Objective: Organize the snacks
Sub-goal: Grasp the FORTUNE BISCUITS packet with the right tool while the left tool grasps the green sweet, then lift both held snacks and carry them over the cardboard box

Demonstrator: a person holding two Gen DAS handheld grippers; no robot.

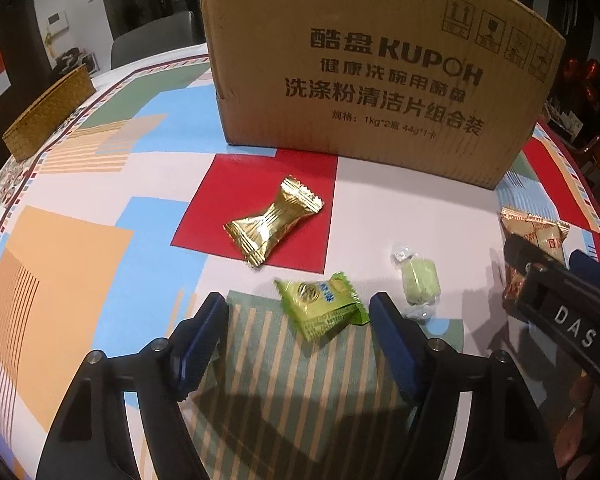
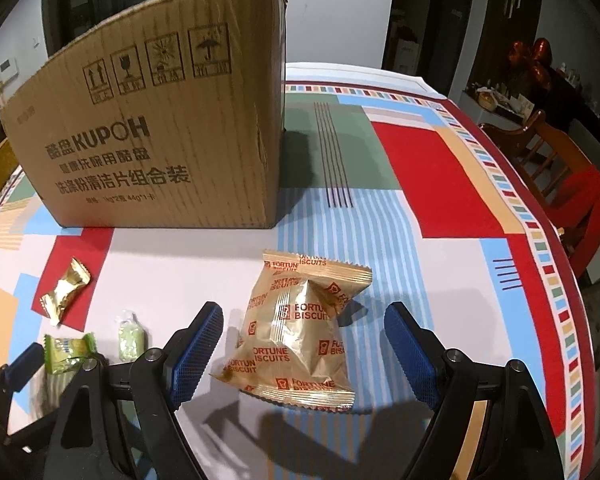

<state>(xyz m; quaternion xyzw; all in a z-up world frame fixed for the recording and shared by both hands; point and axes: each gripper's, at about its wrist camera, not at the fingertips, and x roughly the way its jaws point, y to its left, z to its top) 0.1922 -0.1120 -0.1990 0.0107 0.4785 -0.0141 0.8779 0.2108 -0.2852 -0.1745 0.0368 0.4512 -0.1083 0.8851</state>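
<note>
A brown cardboard box [image 1: 364, 80] stands at the back of the table; it also shows in the right wrist view [image 2: 156, 136]. My left gripper [image 1: 300, 312] is open, with a green snack packet [image 1: 324, 306] lying between its fingertips on the table. A gold wrapped candy [image 1: 274, 220] lies further ahead and a pale green candy [image 1: 420, 284] to the right. My right gripper [image 2: 304, 320] is open around a gold Fortune Biscuits packet [image 2: 300, 332] that lies on the table. The right gripper also shows in the left wrist view [image 1: 560, 300].
The table has a colourful patterned cloth [image 2: 440, 184]. A woven gold box [image 1: 48, 116] sits at the far left edge. A wooden chair with red cloth [image 2: 572, 188] stands by the right edge. The green packet [image 2: 68, 352] and gold candy [image 2: 66, 290] show left of the right gripper.
</note>
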